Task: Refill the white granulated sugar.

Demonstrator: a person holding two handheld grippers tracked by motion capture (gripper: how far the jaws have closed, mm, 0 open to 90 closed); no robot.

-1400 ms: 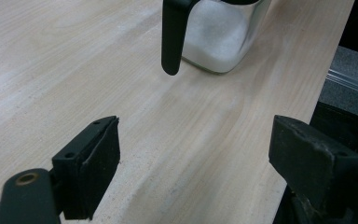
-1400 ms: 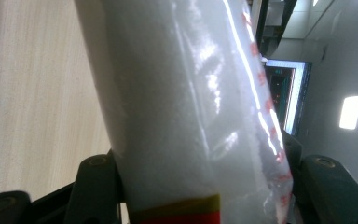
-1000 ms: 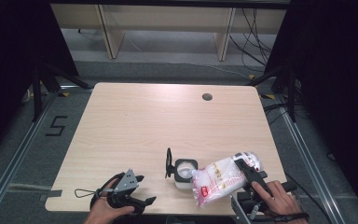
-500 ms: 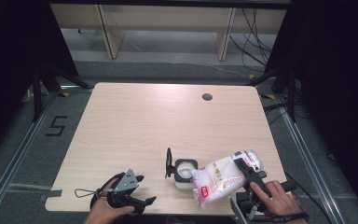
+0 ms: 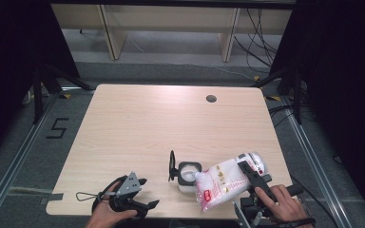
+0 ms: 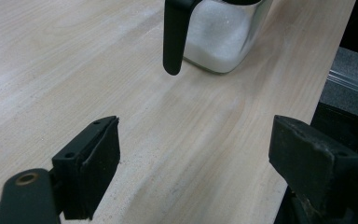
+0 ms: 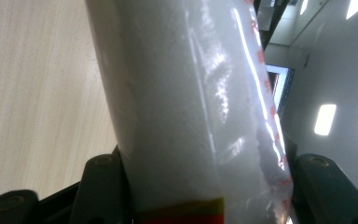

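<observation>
High view is showing the right claw [image 5: 248, 175] gripping a tilted bag [image 5: 223, 180] of white grains over the jug [image 5: 188, 175] near the surface's [image 5: 138, 123] front edge, seemingly pouring, needing steadier tipping next, while the left claw [image 5: 140, 194] is resting released.

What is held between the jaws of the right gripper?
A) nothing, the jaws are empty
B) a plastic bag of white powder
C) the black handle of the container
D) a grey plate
B: in the right gripper view the bag of white powder sits clamped between both jaws, tilted toward the container.
</observation>
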